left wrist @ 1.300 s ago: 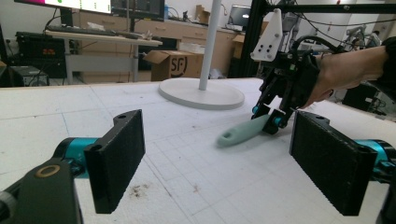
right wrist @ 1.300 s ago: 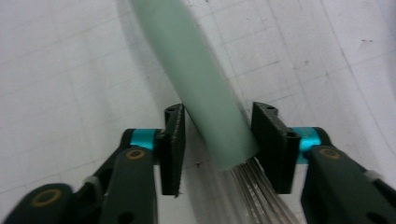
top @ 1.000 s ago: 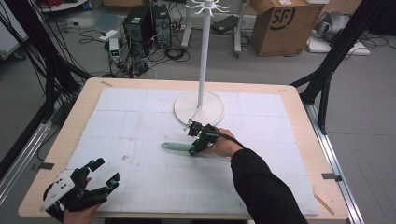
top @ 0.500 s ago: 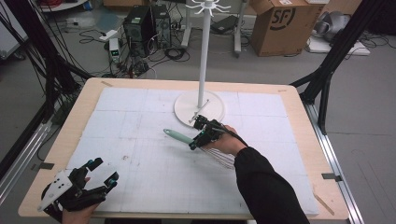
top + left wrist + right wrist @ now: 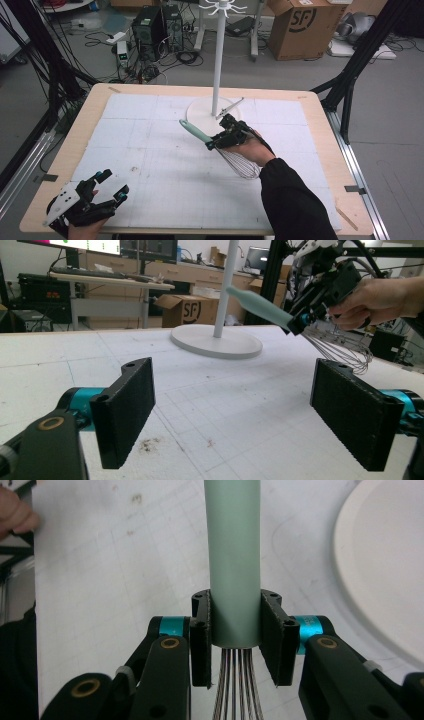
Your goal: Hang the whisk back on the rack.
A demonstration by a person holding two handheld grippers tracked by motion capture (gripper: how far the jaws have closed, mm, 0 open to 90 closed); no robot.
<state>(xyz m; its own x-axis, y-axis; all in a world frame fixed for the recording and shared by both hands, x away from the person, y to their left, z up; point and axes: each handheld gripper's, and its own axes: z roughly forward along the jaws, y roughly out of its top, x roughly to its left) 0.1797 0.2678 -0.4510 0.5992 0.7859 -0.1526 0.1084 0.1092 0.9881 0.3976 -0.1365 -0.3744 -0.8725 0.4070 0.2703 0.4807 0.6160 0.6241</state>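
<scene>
A whisk with a pale green handle (image 5: 194, 131) and a wire head (image 5: 243, 166) hangs in the air over the white mat. My right gripper (image 5: 214, 144) is shut on the handle's lower end, just above the wires. In the right gripper view both pads press the handle (image 5: 234, 555) from either side, and the wires (image 5: 235, 690) run down between the jaws. The handle tip points up and left, toward the white stand (image 5: 218, 60). My left gripper (image 5: 107, 187) rests at the table's near left corner, open, with nothing between its pads (image 5: 125, 415).
The stand's round base (image 5: 200, 112) sits at the back middle of the mat, with a thin metal utensil (image 5: 231, 107) lying across it. Hooks (image 5: 220, 6) ring the pole's top. Beyond the wooden table edge (image 5: 345, 165) are black frame legs, cables and a cardboard box (image 5: 300, 22).
The right gripper has risen with the whisk and moved right, nearer the stand base; the whisk has left the mat and tilted handle-up. The left gripper has stayed put.
</scene>
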